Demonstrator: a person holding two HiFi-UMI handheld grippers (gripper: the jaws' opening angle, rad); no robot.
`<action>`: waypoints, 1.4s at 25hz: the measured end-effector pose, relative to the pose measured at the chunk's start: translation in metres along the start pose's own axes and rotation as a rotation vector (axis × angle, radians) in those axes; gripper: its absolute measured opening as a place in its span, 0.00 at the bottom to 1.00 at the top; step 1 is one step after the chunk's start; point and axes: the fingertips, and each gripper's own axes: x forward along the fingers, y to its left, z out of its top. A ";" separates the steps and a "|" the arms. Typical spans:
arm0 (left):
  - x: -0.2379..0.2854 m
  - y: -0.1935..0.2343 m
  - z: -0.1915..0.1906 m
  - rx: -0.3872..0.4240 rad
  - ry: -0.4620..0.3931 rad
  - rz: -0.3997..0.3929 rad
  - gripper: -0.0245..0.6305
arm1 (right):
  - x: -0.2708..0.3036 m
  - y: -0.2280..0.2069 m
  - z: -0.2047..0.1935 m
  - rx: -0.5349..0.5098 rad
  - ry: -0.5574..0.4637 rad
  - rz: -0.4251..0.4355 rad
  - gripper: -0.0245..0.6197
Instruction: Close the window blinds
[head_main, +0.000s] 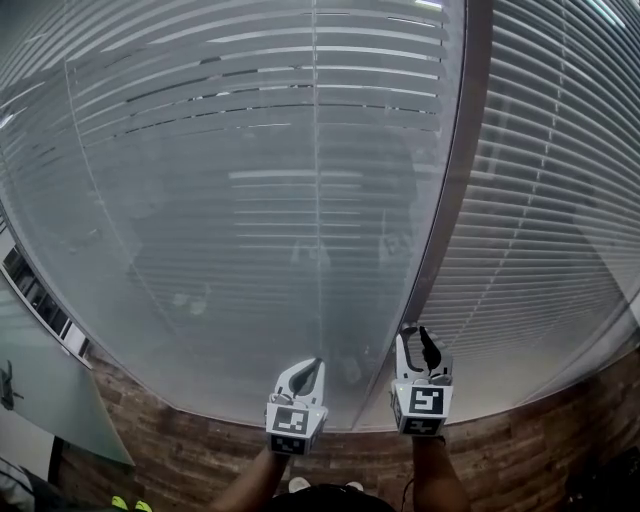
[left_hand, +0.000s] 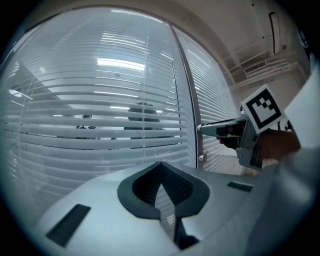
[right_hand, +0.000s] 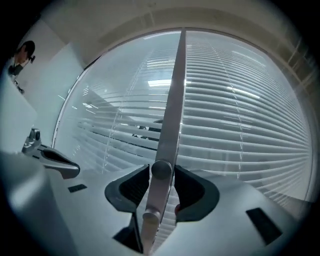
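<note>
Right fingers (right_hand: 131, 189) wide apart around the knob (right_hand: 161, 170), seemingly not pressing it; left fingers (left_hand: 145, 189) shut, empty, near the blinds (left_hand: 100, 100)

Left gripper (left_hand: 161, 165) jaws together, window blinds (left_hand: 90, 107) ahead (slats part open), right gripper (left_hand: 203, 129) alongside

"Where do the blinds (head_main: 250, 150) end?"

"Can't say. The head view's top and sides cut them off, and its bottom edge cuts the forearms (head_main: 250, 485)."

"And behind them?"

"Dim shapes (left_hand: 142, 112), too blurred to name."

"Does the left gripper (head_main: 318, 362) pinch the thin cord (head_main: 316, 200)?"

"The cord vanishes at its tips, so I can't tell. The wall picture (right_hand: 22, 54) is too small to read."
</note>
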 end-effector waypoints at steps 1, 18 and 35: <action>0.000 -0.001 0.001 0.002 -0.002 -0.002 0.04 | 0.002 0.001 0.000 -0.002 0.009 -0.010 0.28; -0.003 -0.001 0.000 0.008 -0.006 -0.007 0.04 | 0.004 0.009 -0.007 -0.587 0.063 -0.053 0.23; 0.000 -0.001 0.003 0.016 -0.020 -0.012 0.04 | 0.004 0.012 -0.014 -1.371 0.105 -0.052 0.23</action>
